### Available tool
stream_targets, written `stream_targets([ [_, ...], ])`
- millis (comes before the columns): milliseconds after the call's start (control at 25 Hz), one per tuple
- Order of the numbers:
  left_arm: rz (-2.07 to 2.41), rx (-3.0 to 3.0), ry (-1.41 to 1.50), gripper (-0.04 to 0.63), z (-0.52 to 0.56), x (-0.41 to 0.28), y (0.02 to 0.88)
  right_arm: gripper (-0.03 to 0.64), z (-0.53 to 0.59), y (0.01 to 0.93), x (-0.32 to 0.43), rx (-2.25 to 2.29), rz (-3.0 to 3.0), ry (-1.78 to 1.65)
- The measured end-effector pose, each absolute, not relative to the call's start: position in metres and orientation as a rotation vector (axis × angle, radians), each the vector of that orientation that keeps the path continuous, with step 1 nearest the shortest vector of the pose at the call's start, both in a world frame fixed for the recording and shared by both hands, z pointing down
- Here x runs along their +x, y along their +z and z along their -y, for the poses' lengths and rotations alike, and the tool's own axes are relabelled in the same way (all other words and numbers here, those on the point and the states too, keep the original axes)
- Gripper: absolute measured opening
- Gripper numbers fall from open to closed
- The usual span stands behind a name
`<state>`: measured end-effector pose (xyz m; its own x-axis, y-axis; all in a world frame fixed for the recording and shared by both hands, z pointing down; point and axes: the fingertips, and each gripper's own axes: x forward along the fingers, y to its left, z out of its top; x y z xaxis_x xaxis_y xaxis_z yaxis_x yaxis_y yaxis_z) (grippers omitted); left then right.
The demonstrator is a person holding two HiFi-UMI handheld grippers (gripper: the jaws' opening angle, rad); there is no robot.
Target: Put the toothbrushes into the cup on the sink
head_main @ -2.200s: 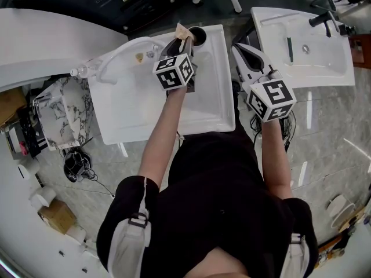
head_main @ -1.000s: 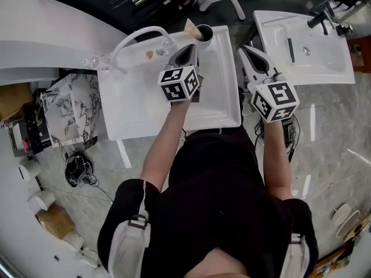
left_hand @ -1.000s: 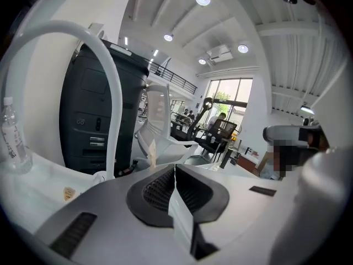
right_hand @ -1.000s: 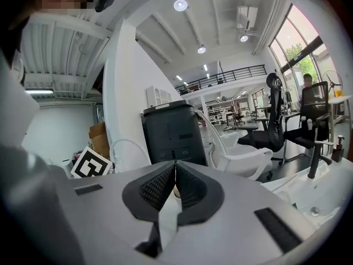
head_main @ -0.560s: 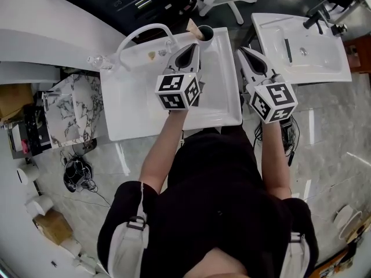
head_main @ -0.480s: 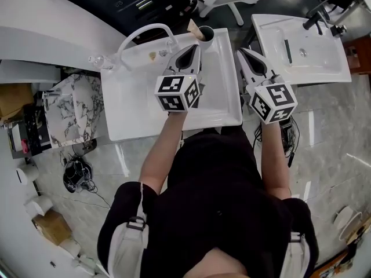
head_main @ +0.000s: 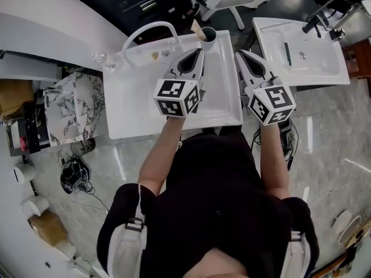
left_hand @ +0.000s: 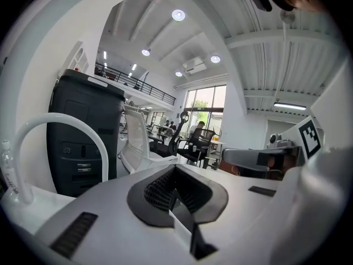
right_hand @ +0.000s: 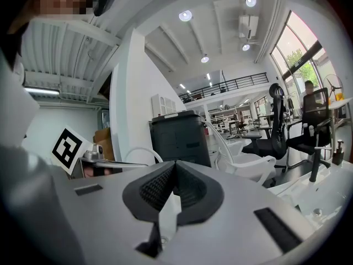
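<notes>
Cup (head_main: pixel 208 35): we spot it top centre, small, dark and round, on the white sink's (head_main: pixel 139 103) far rim, with a tan piece (head_main: pixel 198 30) poking out at its left.
Left gripper (head_main: pixel 200 51): clenched on nothing, tip near the cup.
Right gripper (head_main: pixel 238 52): clenched, empty, just right of the sink.

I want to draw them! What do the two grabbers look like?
The left gripper and right gripper are pale grey pointed beaks with black ribbed pads. Each carries a white cube of black square markers. The person's short sleeves are black.
</notes>
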<state>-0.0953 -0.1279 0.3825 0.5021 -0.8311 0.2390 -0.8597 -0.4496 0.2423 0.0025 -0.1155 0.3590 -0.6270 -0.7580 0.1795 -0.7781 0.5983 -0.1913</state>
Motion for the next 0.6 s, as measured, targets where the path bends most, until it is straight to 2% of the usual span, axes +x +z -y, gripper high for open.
stream_targets([
  [600,1.423,2.428,0.112,0.014,0.1227,-0.0974,0.3759,0.029,0.1102,0.3501,-0.0014,1.306,2.733,0.334],
])
